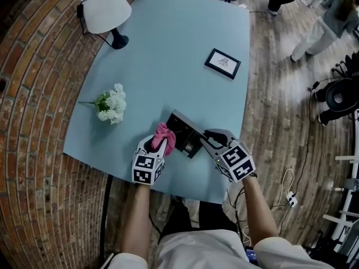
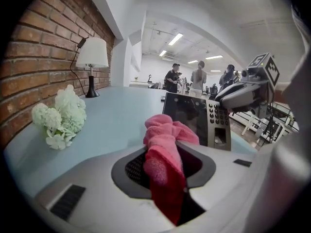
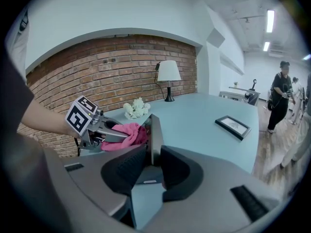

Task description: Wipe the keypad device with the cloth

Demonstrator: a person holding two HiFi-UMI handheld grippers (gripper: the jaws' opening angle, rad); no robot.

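Note:
The dark keypad device (image 1: 188, 134) stands tilted up near the table's front edge; its screen and keys (image 2: 197, 115) face the left gripper. My right gripper (image 1: 206, 137) is shut on the device's side edge (image 3: 155, 135), which runs between the jaws (image 3: 151, 166). My left gripper (image 1: 159, 145) is shut on a bunched pink cloth (image 1: 164, 136), and the cloth (image 2: 167, 136) sits just in front of the device's left face; whether it touches is unclear. In the right gripper view, the cloth (image 3: 127, 135) lies against the device's far side.
On the light blue table (image 1: 168, 49) are white flowers (image 1: 112, 104) at the left, a white lamp (image 1: 106, 7) at the far left corner and a framed picture (image 1: 222, 63) at the far right. Brick wall at the left. People stand beyond the table.

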